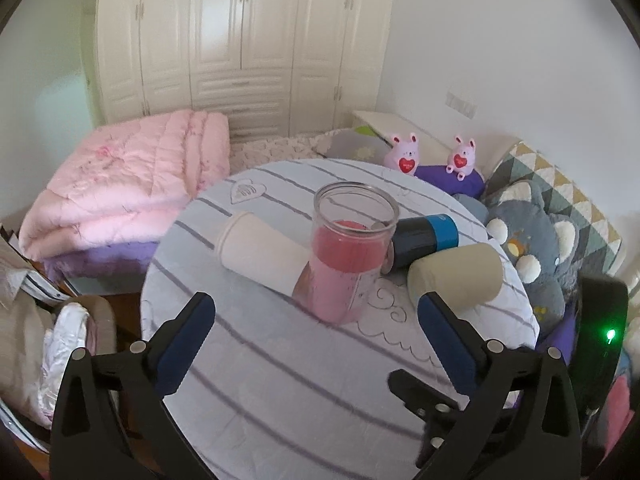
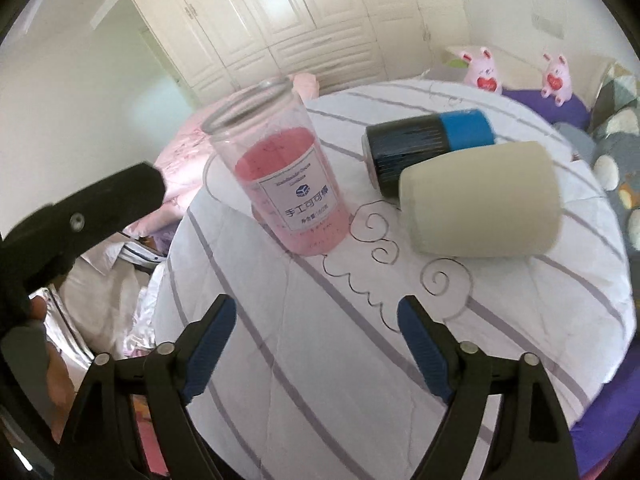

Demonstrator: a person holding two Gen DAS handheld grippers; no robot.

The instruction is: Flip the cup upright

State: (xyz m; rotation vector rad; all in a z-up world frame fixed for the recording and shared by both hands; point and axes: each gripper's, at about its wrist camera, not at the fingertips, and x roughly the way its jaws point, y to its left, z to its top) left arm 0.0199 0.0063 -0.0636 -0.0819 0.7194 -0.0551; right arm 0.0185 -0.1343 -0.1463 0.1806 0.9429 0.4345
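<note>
Both grippers, left gripper point(image 1: 316, 312) and right gripper point(image 2: 316, 320), hung spread wide and empty. The beige cup point(image 2: 484, 200) lay on its side at the right fingers' one o'clock, nearer them, long axis pointing three o'clock

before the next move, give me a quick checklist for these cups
1. Clear cup with pink inside stands upright, mouth up: ok.
2. Cups not yet upright: white cup, beige cup and black and blue cup lie on their sides: not ok.
3. Left claw open and empty: ok.
4. Right claw open and empty: ok.
5. Beige cup has free sides for a grip: not ok, the black and blue cup sits right against it.
6. Whether the lying cups hold anything: cannot tell.
</note>
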